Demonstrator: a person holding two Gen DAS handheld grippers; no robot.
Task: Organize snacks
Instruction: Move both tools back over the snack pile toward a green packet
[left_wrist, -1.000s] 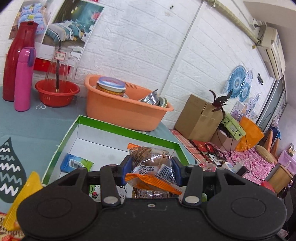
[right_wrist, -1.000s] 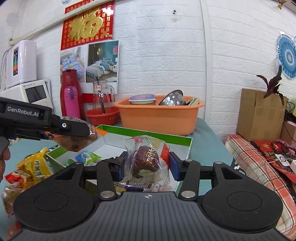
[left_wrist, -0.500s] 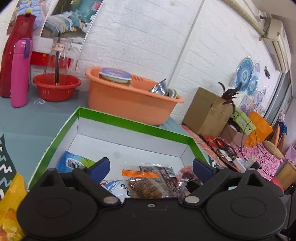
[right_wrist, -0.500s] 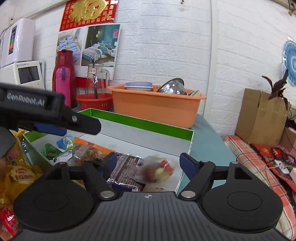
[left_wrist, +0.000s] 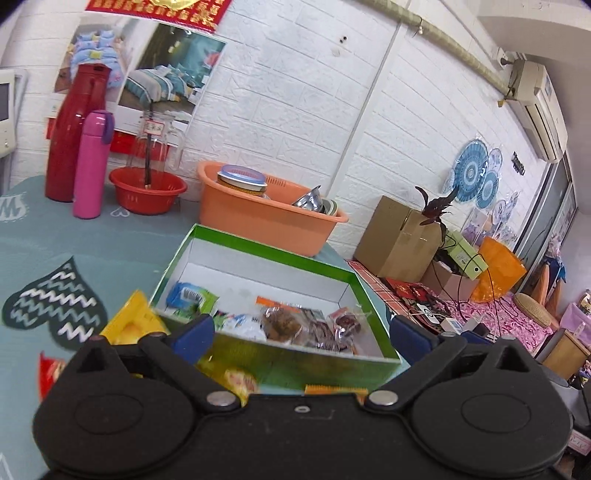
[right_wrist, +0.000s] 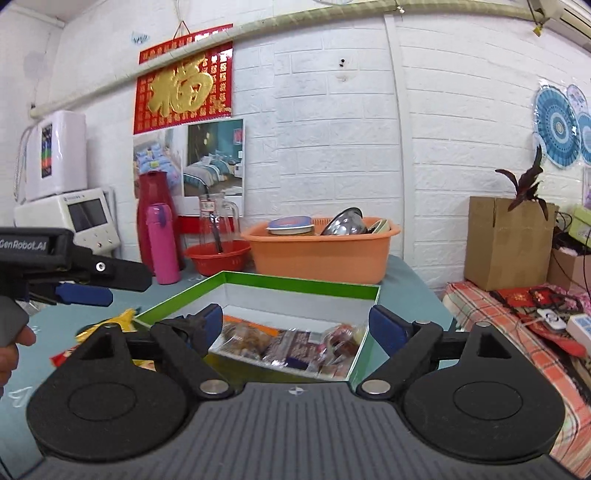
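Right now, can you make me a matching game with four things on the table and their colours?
Things:
1. tall plastic flask
2. long plastic washing tub
3. small round basin
4. open cardboard snack box rim

Colours:
A. green
B. red
C. pink
D. orange

Pairs: 1-C, 2-D, 3-B, 4-A

One green box (left_wrist: 258, 251), two basins (left_wrist: 266, 218), two bottles (left_wrist: 90, 162).
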